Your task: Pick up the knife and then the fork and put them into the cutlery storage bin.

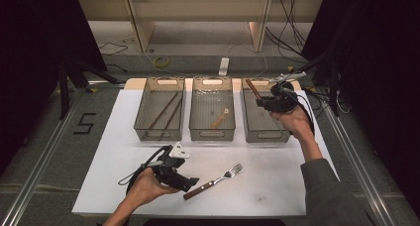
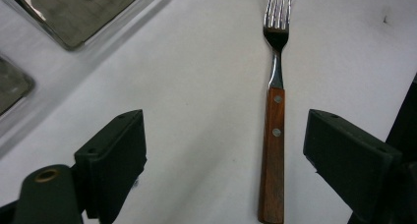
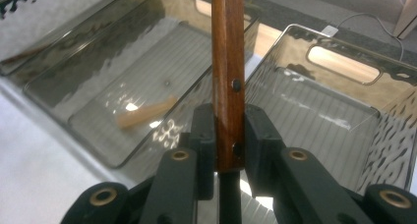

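Note:
A fork (image 1: pixel 214 178) with a riveted wooden handle lies on the white table near its front edge. My left gripper (image 1: pixel 191 183) rests by the handle's end. In the left gripper view it (image 2: pixel 223 150) is open, and the fork (image 2: pixel 274 135) lies between the jaws, nearer the right one, without touching the pads. My right gripper (image 1: pixel 261 102) hovers over the right-hand bin (image 1: pixel 267 132), shut on a wood-handled utensil (image 1: pixel 252 88) that juts up and back. In the right gripper view the pads (image 3: pixel 229 140) clamp the riveted handle (image 3: pixel 228 62); its working end is hidden.
Three translucent bins stand in a row at the back. The left bin (image 1: pixel 159 133) holds two chopsticks (image 1: pixel 166 111). The middle bin (image 1: pixel 212 133) holds a wooden spoon (image 1: pixel 220 118). The table's right edge runs close to my right forearm. Cables lie on the floor beyond.

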`<state>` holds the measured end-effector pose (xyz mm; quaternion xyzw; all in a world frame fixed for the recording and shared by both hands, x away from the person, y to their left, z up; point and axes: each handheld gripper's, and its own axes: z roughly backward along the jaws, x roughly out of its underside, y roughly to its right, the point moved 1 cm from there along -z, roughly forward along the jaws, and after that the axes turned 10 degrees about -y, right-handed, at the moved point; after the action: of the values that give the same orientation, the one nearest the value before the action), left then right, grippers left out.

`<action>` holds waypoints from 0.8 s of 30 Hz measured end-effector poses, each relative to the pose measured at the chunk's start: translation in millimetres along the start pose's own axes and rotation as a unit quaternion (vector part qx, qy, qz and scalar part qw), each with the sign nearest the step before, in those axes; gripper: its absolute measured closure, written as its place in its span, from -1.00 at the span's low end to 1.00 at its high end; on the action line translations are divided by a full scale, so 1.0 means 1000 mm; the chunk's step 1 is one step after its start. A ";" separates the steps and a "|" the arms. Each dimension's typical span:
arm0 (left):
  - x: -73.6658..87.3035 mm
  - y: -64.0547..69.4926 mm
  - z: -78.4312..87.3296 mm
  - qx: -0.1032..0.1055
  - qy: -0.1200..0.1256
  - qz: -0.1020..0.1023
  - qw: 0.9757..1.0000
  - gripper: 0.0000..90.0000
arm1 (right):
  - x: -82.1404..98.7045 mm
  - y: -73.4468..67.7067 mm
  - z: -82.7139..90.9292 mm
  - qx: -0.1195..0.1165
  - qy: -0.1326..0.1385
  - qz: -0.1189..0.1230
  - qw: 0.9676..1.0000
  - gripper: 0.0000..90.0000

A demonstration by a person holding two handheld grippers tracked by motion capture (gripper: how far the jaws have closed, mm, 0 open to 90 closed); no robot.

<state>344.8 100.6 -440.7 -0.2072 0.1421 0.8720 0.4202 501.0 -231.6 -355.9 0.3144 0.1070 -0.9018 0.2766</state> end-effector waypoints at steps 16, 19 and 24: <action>0.001 0.004 -0.002 0.003 -0.005 -0.006 1.000 -0.65 | -0.015 0.025 -0.023 0.023 -0.013 -0.055 0.998 0.71; 0.001 0.004 -0.002 0.003 -0.007 -0.007 1.000 -0.65 | -0.015 0.029 -0.028 0.028 -0.017 -0.065 0.997 0.71; 0.001 0.004 -0.002 0.003 -0.007 -0.008 1.000 -0.65 | -0.013 0.034 -0.037 0.031 -0.025 -0.080 0.996 0.71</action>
<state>341.2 97.7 -443.1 -0.2014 0.1400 0.8696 0.4285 547.9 -240.3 -377.3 0.2911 0.0968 -0.9312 0.1967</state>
